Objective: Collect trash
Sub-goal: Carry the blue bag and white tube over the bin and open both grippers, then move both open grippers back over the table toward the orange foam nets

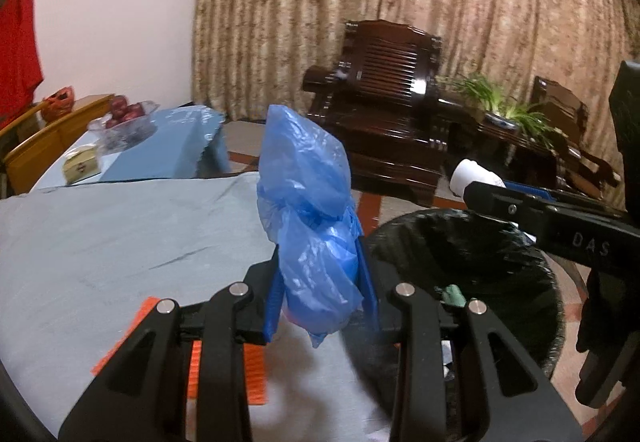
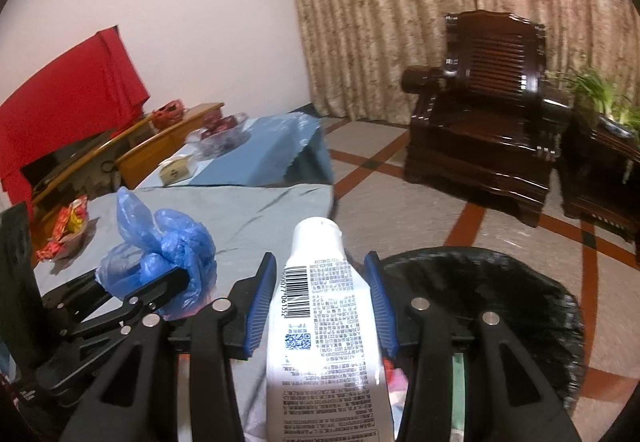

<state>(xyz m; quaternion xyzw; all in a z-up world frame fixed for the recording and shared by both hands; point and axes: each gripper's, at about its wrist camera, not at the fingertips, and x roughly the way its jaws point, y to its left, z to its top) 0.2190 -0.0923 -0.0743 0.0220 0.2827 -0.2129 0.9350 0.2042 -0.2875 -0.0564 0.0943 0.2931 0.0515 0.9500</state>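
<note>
The left tool (image 1: 320,282) is clamped on a soft, light blue bag (image 1: 308,210); the right tool (image 2: 324,298) stands slightly apart around a slippery, squashy white tube (image 2: 320,314), best held mid-body.

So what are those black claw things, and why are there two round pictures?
Those claws are grabbers that a person holds, one in each hand. Each has a small camera that looks out along its two fingers, so you get one round picture per hand.

The left grabber pinches a crumpled blue plastic bag. The right grabber holds a white squeeze tube with a barcode; its blue pads look slightly apart from the tube, so how tight the grip is I can't tell.

Below is a table under a grey cloth, with orange corrugated scraps and a red and yellow crinkly wrapper lying there. Beside it stands a bin lined with a black bag, where the trash goes.
</note>
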